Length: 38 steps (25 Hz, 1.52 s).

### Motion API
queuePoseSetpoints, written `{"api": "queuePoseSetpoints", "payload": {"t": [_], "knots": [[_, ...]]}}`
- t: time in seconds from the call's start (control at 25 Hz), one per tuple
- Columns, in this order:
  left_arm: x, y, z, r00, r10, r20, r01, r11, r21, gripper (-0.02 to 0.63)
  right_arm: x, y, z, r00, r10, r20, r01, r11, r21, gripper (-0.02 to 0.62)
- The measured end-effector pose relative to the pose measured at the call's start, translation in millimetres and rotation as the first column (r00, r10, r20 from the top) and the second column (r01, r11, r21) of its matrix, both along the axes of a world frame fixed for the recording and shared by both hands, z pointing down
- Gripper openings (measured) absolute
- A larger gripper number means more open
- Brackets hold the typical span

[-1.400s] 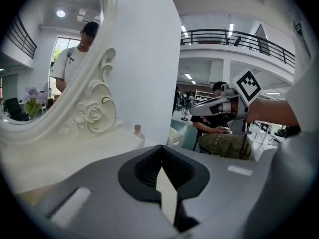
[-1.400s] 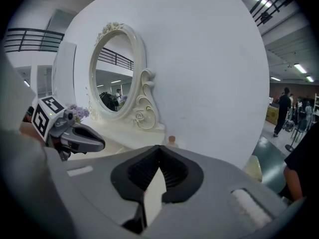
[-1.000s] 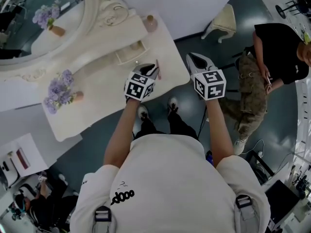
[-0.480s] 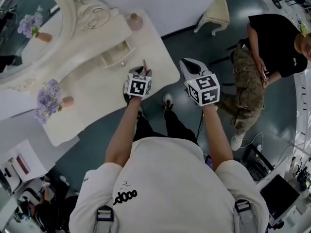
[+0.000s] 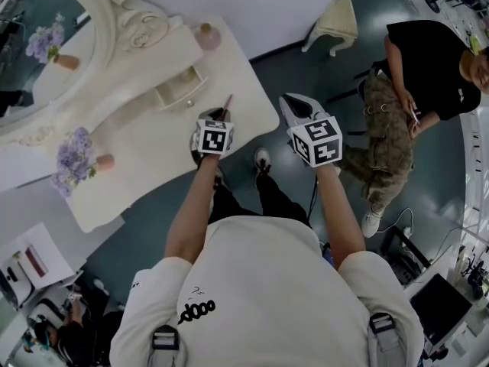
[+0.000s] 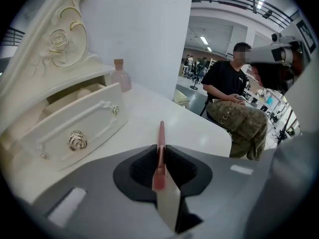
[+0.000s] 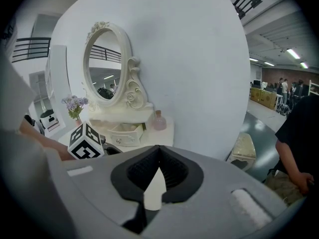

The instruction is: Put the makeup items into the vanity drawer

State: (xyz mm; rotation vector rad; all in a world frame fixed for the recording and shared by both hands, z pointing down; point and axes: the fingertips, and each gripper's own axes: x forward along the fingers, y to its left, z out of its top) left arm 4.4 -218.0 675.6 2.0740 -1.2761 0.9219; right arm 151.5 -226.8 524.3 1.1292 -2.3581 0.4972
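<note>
A slim pink makeup pencil (image 6: 160,138) runs straight between the jaws of my left gripper (image 6: 160,153), which have just been closing and now press on it. Its tip sticks out over the white vanity top (image 6: 199,128). In the head view the pencil (image 5: 227,102) pokes out beyond the left gripper (image 5: 219,115) near the table's front corner. The small cream drawer (image 6: 75,131) stands pulled open to the left, its inside mostly hidden. My right gripper (image 5: 293,105) hangs off the table's edge, shut and empty (image 7: 159,167).
A pink bottle (image 6: 120,75) stands by the wall behind the drawer. Purple flowers in a vase (image 5: 75,160) sit at the table's left, below the oval mirror (image 7: 104,66). A person in black (image 5: 428,75) sits to the right, and a cream stool (image 5: 336,21) stands beyond.
My left gripper has come down onto the tabletop and taken hold of the pink pencil. The right gripper has dropped a little beside the table's edge.
</note>
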Motion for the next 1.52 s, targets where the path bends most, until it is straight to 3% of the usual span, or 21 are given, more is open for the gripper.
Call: {"api": "queuePoseSetpoints", "payload": {"t": [0.28,0.64,0.92,1.12,1.2,1.4,1.52], "knots": [[-1.6,5.1,-4.6,0.998,0.055,-0.022,-0.055,0.998,-0.008,0.067,-15.4,-3.1,-9.8,1.0,-0.014,0.002,0.014,1.0,0.019,0.002],[-20.9,3.6,-58.9,0.992,0.088,-0.085,-0.079,0.991,0.108,0.067,-58.5,-12.7,-25.3,0.997,-0.069,0.017,0.068,0.996,0.05,0.002],[-65.8,-8.0,-97.4,0.997,0.056,-0.058,-0.044,0.98,0.192,0.067,-103.3,-19.2,-30.3,0.99,-0.135,0.026,0.133,0.989,0.062,0.002],[-100.2,-24.7,-103.0,1.0,0.029,-0.005,-0.028,0.982,0.188,0.067,-130.3,-29.6,-31.3,0.986,-0.164,0.029,0.162,0.985,0.066,0.002],[-108.1,-32.4,-103.7,0.998,0.053,0.017,-0.056,0.982,0.183,0.067,-139.1,-36.1,-33.1,0.985,-0.167,0.033,0.165,0.984,0.069,0.002],[-107.4,-47.8,-96.9,0.975,0.208,0.073,-0.215,0.969,0.123,0.067,-150.7,-50.1,-32.6,0.987,-0.155,0.04,0.153,0.986,0.06,0.002],[-109.6,-57.3,-90.5,0.965,0.25,0.075,-0.257,0.962,0.091,0.067,-154.5,-55.7,-30.1,0.988,-0.147,0.039,0.145,0.988,0.051,0.002]]}}
